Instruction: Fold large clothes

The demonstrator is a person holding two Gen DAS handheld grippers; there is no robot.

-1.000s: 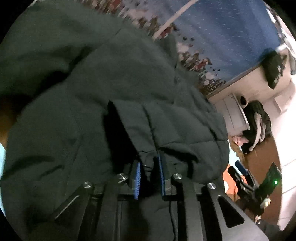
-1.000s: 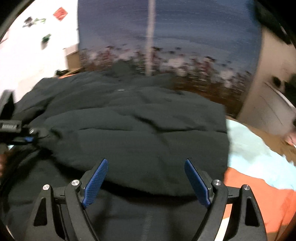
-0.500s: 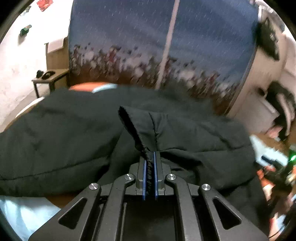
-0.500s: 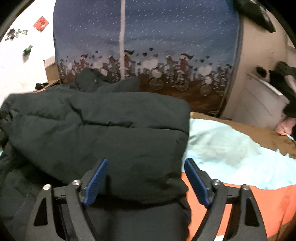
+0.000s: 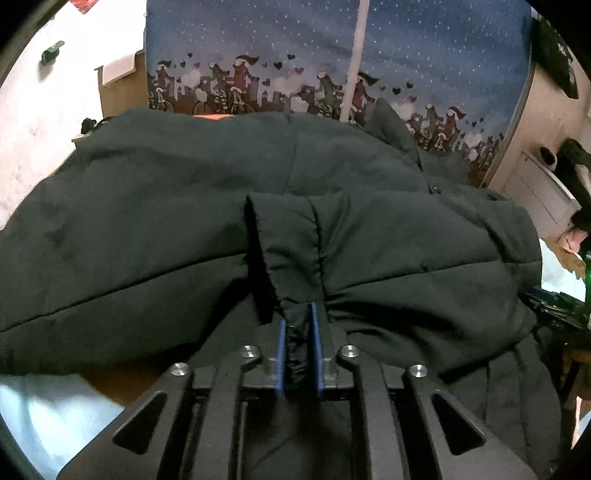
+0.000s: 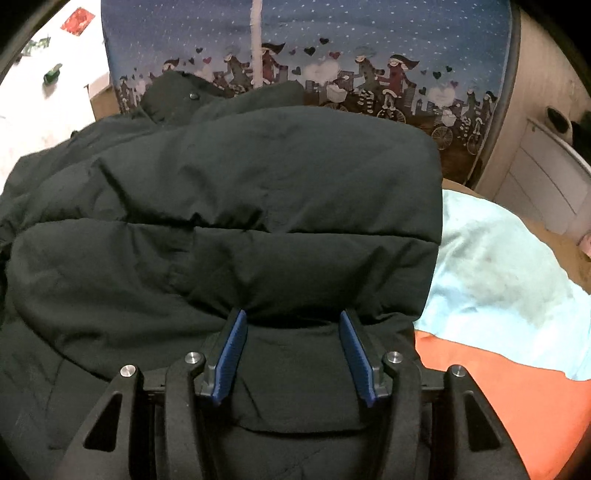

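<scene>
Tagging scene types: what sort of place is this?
Probably a home bedroom: dark green padded jacket lying on pale blue bedding, blue printed starry-sky curtain behind, white drawer unit at right.

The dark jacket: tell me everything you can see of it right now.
The dark jacket is a puffy, quilted, matte black-green coat, folded over itself on orange and pale blue bedding. The left gripper, its jaws opening, has a cuff edge between its pads. The right gripper, closing, straddles the folded edge.
</scene>
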